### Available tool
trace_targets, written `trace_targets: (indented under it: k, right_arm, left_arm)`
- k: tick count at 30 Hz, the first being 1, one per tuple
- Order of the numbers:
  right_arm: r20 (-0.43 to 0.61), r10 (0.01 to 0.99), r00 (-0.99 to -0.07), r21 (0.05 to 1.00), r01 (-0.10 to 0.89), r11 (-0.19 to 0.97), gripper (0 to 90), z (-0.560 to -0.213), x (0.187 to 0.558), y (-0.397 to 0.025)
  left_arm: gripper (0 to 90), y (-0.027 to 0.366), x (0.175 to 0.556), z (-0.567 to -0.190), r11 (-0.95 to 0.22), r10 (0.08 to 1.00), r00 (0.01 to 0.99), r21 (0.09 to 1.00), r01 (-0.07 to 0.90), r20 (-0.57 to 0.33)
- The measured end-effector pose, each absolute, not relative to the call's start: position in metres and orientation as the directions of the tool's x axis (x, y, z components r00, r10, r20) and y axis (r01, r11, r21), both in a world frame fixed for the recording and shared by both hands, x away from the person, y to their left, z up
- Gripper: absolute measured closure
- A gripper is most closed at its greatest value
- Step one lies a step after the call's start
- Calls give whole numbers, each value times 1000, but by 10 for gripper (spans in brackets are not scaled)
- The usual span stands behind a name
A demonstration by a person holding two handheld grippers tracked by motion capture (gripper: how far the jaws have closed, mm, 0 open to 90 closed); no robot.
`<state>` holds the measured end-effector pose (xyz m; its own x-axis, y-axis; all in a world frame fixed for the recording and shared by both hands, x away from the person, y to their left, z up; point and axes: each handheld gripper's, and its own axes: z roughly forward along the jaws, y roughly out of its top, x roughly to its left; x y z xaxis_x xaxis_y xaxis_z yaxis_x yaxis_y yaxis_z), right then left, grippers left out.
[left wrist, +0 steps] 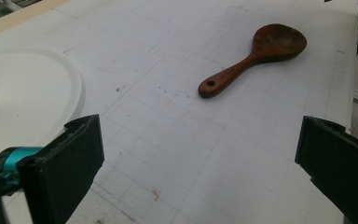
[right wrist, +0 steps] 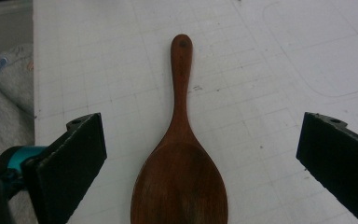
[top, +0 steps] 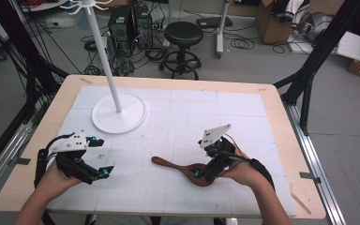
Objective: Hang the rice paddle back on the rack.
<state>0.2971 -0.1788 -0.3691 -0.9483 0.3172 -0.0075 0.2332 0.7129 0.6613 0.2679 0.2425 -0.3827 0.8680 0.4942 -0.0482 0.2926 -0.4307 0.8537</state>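
Plywood table (top: 281, 122), rounded at the corners, carries a white gridded mat (top: 192, 117) that stops short of the edges, leaving a bare wooden border. Most of the mat lies open across the middle and far right. White, smooth round stand base (top: 119, 114) with its slim pole sits far left. Glossy dark-brown wooden spoon (top: 180, 167) lies flat near the front, handle pointing left, bowl between the spread jaws of the right gripper (top: 201, 174). Left gripper (top: 101, 157) hovers well apart, jaws wide open.
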Motion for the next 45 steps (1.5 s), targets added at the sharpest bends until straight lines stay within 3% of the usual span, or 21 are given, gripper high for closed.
trace_targets:
  k: [45]
  right_arm:
    - [10,274,-962,338,261,904,17,-397,319,-94]
  left_arm:
    - [17,240,269,-387,-451,490,870,841,301,-49]
